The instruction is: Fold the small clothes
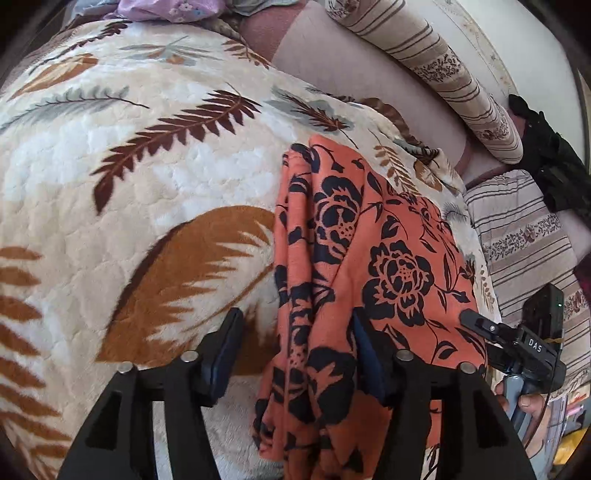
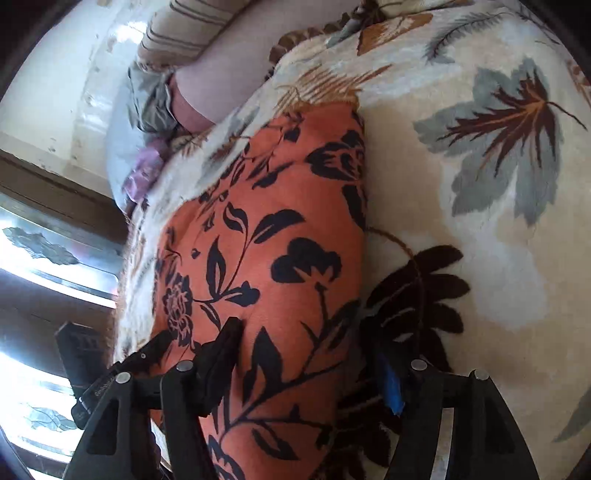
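Note:
An orange garment with black flowers (image 1: 354, 266) lies folded lengthwise on a cream leaf-print blanket (image 1: 140, 166). My left gripper (image 1: 295, 328) is open, its fingers wide apart over the garment's near left edge; bunched folds of the cloth lie between them. The right gripper (image 1: 480, 325) shows at the garment's right edge in the left wrist view. In the right wrist view the garment (image 2: 266, 251) runs away from me, and my right gripper (image 2: 306, 343) is open over its near end, with one finger on the cloth and the other over the blanket (image 2: 480, 221).
Striped bolster cushions (image 1: 436, 62) lie along the back of a mauve sofa (image 1: 332, 51). A purple floral cloth (image 1: 173, 9) lies at the blanket's far end. A black object (image 1: 554, 166) sits at the right. A window (image 2: 44, 258) is left in the right wrist view.

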`<state>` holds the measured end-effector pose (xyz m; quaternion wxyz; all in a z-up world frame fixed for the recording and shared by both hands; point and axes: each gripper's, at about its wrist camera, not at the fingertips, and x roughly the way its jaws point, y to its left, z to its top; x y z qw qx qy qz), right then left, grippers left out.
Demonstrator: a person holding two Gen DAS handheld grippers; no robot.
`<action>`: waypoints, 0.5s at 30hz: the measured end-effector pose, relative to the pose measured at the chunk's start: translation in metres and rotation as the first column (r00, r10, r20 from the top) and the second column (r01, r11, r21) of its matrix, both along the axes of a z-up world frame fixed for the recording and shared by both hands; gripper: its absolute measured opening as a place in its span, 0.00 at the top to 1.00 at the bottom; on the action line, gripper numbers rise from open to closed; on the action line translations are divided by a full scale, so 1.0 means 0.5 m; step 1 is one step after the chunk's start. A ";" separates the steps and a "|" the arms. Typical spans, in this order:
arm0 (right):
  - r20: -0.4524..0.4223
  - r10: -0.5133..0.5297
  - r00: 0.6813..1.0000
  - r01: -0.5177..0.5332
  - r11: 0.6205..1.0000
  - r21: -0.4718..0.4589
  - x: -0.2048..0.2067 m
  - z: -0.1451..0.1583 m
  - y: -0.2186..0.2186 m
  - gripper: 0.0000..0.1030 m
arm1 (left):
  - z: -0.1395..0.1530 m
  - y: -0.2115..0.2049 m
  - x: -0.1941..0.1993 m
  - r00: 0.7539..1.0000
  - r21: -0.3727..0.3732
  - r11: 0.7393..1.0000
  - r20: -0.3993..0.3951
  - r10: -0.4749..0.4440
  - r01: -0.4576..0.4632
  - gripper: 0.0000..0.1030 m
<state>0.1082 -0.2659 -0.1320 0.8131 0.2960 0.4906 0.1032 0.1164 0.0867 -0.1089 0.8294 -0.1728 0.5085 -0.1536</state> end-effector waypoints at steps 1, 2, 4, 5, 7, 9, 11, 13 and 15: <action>0.033 -0.022 0.999 0.024 0.999 -0.035 -0.009 0.024 -0.001 0.33 | 0.013 0.004 -0.013 1.000 0.032 0.999 0.015 0.007 -0.008 0.35; 0.082 -0.036 0.996 0.040 0.998 -0.049 -0.019 0.055 0.002 0.31 | 0.029 0.004 -0.028 0.999 0.058 0.998 0.040 0.000 -0.002 0.35; 0.182 -0.020 0.983 0.026 0.999 -0.029 -0.040 0.117 0.021 0.32 | 0.052 -0.002 -0.056 0.996 0.113 0.994 0.093 -0.013 0.002 0.35; 0.218 0.001 0.976 0.001 1.000 -0.010 -0.050 0.142 0.037 0.32 | 0.060 -0.009 -0.062 0.994 0.146 0.989 0.109 -0.025 0.009 0.35; 0.271 0.060 0.961 -0.075 0.996 0.044 -0.072 0.167 0.069 0.29 | 0.064 -0.018 -0.071 0.992 0.218 0.976 0.122 -0.041 0.013 0.35; 0.275 0.125 0.953 -0.157 0.983 0.100 -0.094 0.154 0.110 0.19 | 0.057 -0.024 -0.077 0.993 0.252 0.968 0.110 -0.042 0.013 0.35; 0.193 0.142 0.971 -0.160 0.984 0.084 -0.089 0.102 0.135 0.19 | 0.060 -0.016 -0.093 0.994 0.240 0.971 0.108 -0.027 0.001 0.35; 0.058 0.112 0.992 -0.116 0.991 0.071 -0.078 0.028 0.134 0.19 | 0.070 -0.011 -0.110 0.994 0.238 0.971 0.111 -0.023 -0.005 0.35; 0.074 0.083 0.994 -0.089 0.992 0.086 -0.087 0.031 0.135 0.19 | 0.083 -0.009 -0.127 0.992 0.255 0.967 0.126 -0.029 -0.004 0.35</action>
